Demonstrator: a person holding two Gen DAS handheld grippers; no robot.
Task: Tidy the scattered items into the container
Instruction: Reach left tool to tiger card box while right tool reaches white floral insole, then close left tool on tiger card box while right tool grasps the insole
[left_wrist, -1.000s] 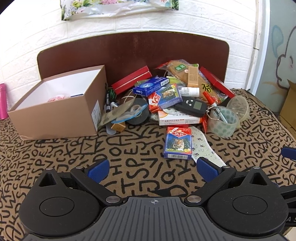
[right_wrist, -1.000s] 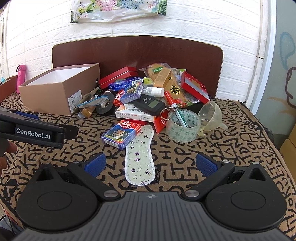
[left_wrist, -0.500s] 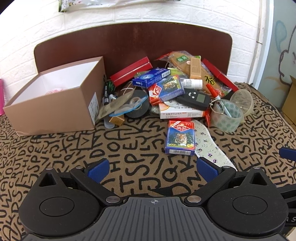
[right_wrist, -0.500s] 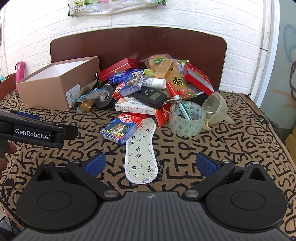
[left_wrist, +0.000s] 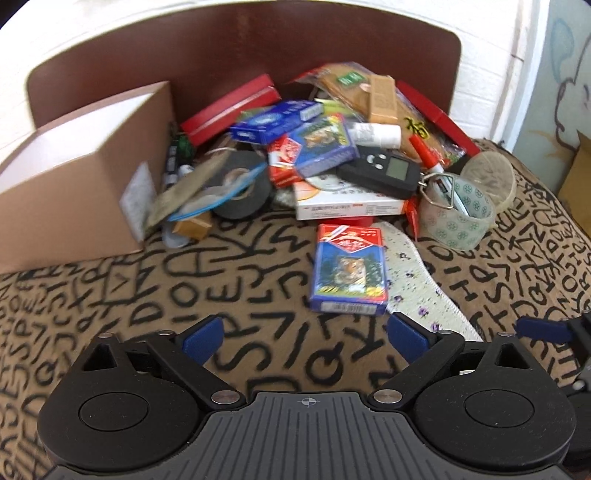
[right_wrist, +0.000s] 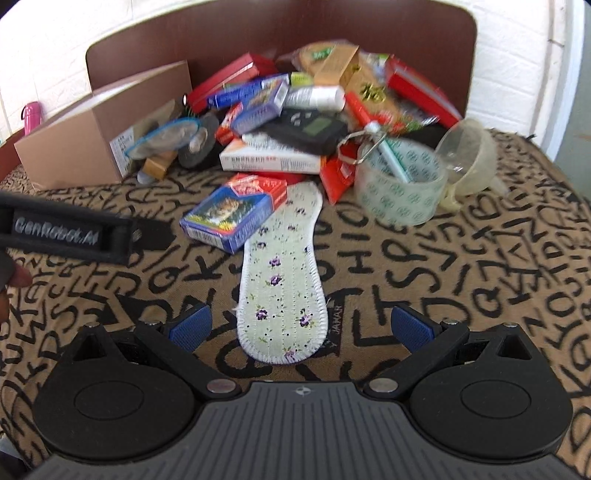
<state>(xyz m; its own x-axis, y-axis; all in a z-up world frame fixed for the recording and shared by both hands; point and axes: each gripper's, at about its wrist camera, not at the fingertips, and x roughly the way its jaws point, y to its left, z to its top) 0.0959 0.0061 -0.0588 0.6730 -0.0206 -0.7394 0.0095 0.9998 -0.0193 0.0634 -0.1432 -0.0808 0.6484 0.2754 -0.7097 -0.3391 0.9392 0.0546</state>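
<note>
A brown cardboard box (left_wrist: 74, 192) stands open at the back left. Beside it lies a pile of items: small boxes, a black tape roll (left_wrist: 240, 184), a black handset (left_wrist: 384, 170) and a clear tape roll (left_wrist: 454, 214). A blue and red card pack (left_wrist: 347, 269) lies in front of the pile, just ahead of my left gripper (left_wrist: 304, 332). Its jaws are closing with nothing between them. A flowered insole (right_wrist: 280, 273) lies lengthwise toward my right gripper (right_wrist: 301, 326), which is open, the heel end between its fingers (right_wrist: 410, 326) without touching the pads.
A letter-print cloth (left_wrist: 184, 295) covers the table, with a brown backboard (left_wrist: 221, 55) behind the pile. A clear funnel (right_wrist: 469, 158) leans against the tape roll (right_wrist: 399, 188). The left gripper's body (right_wrist: 74, 232) crosses the right view's left edge. A pink bottle (right_wrist: 31, 118) stands far left.
Both grippers have moved forward and down toward the pile. The card pack and the insole now sit much closer to the fingers. Nothing on the table has moved.
</note>
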